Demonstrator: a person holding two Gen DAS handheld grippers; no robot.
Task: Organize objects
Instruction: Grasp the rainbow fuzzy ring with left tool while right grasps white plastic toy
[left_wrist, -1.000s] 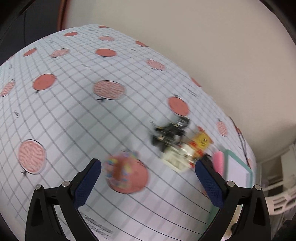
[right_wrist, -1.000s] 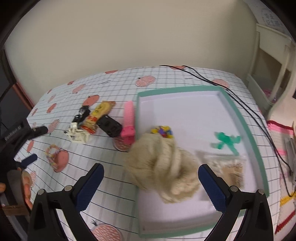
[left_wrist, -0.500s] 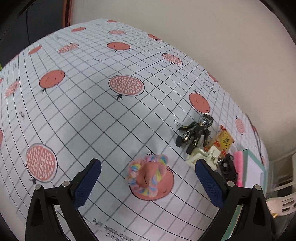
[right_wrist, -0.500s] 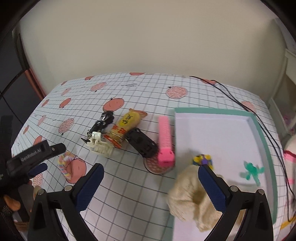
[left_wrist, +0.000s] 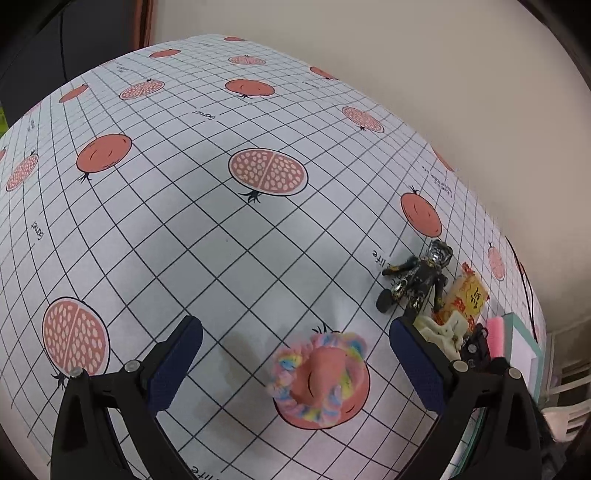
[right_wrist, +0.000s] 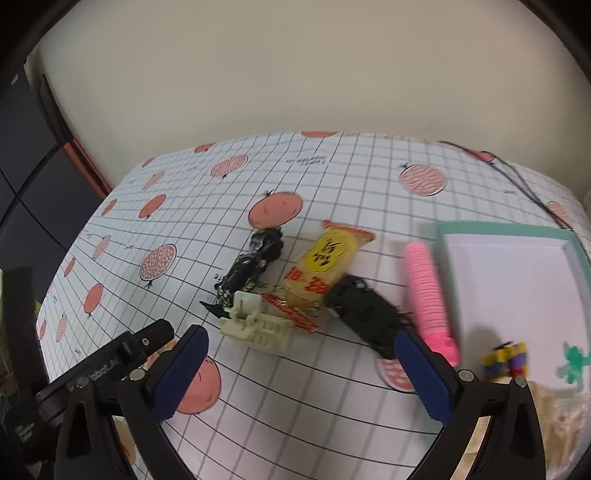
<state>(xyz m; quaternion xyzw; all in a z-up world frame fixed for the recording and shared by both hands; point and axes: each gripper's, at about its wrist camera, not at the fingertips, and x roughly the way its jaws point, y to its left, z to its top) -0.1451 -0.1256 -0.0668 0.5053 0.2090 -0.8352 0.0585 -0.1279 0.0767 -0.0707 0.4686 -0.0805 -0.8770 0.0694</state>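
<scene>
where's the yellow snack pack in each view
Left wrist: the snack pack sits at the far right, just past the right finger, partly hidden behind the cream clip.
Right wrist: it lies near the middle of the picture, angled, between the black figure and the pink roller.
Shared landmark: the black figure, beside the pack in both views.

Left claw (left_wrist: 295, 369) lower, closer around the scrunchie (left_wrist: 319, 380).

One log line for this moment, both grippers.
left gripper: open, over scrunchie | right gripper: open, empty, facing hair clip | tray: partly filled
</scene>
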